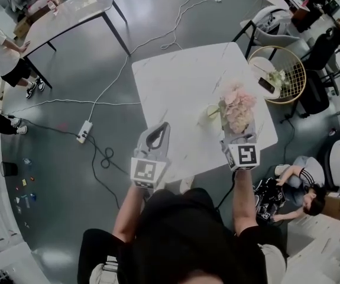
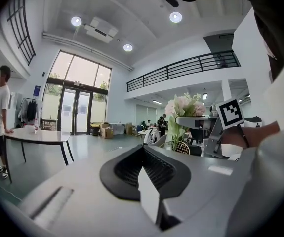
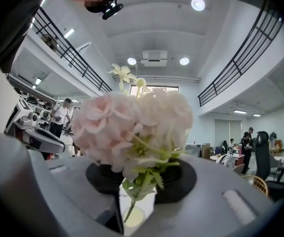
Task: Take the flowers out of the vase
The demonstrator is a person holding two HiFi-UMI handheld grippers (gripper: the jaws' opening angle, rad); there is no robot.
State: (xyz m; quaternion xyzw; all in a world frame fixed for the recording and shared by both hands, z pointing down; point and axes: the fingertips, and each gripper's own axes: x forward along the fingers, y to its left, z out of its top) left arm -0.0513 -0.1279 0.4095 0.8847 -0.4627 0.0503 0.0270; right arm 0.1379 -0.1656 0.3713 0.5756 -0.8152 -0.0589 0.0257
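Observation:
A bunch of pale pink flowers (image 1: 239, 108) with green stems is lifted over the white marble table (image 1: 175, 81). My right gripper (image 1: 239, 136) is shut on the stems just below the blooms. In the right gripper view the flowers (image 3: 134, 127) fill the space between the jaws of the right gripper (image 3: 142, 176), and the pale vase mouth (image 3: 131, 216) shows below the stem end. The vase (image 1: 209, 115) stands left of the blooms. My left gripper (image 1: 158, 134) hovers near the table's front edge, shut and empty; its pads meet in the left gripper view (image 2: 142, 154).
A wicker chair (image 1: 288, 70) stands off the table's right side. A person (image 1: 303, 188) sits on the floor at the right. A power strip (image 1: 84, 131) and cables lie on the floor to the left. Another table (image 1: 69, 13) stands at the back left.

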